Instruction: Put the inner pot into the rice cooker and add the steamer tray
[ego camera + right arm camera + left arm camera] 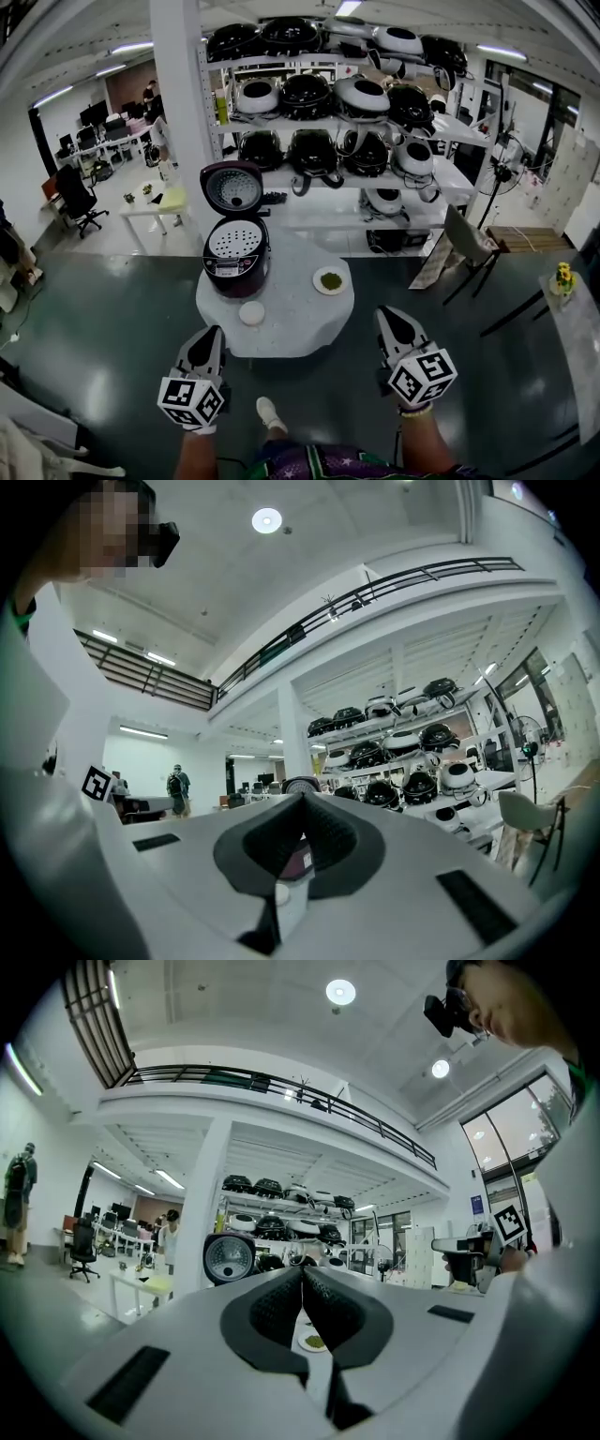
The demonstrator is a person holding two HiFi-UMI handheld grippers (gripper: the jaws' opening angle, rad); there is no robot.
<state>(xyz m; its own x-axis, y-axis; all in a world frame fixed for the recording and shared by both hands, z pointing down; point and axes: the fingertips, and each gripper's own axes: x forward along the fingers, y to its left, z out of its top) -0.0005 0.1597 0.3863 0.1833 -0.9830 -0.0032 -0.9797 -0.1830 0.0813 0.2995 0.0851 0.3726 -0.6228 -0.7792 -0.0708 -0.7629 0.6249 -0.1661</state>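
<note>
A dark red rice cooker stands on the left part of a white round table, with its lid swung up. A white perforated steamer tray sits in its opening; no inner pot shows beneath it. My left gripper is shut and empty, held off the table's near left edge. My right gripper is also shut and empty, off the near right edge. In the left gripper view the shut left gripper points level toward the cooker lid. The shut right gripper aims at the cooker too.
A small plate with something green lies right of the cooker, and a small white dish lies in front of it. Behind the table stand a white pillar and shelves full of several rice cookers. A chair stands at right.
</note>
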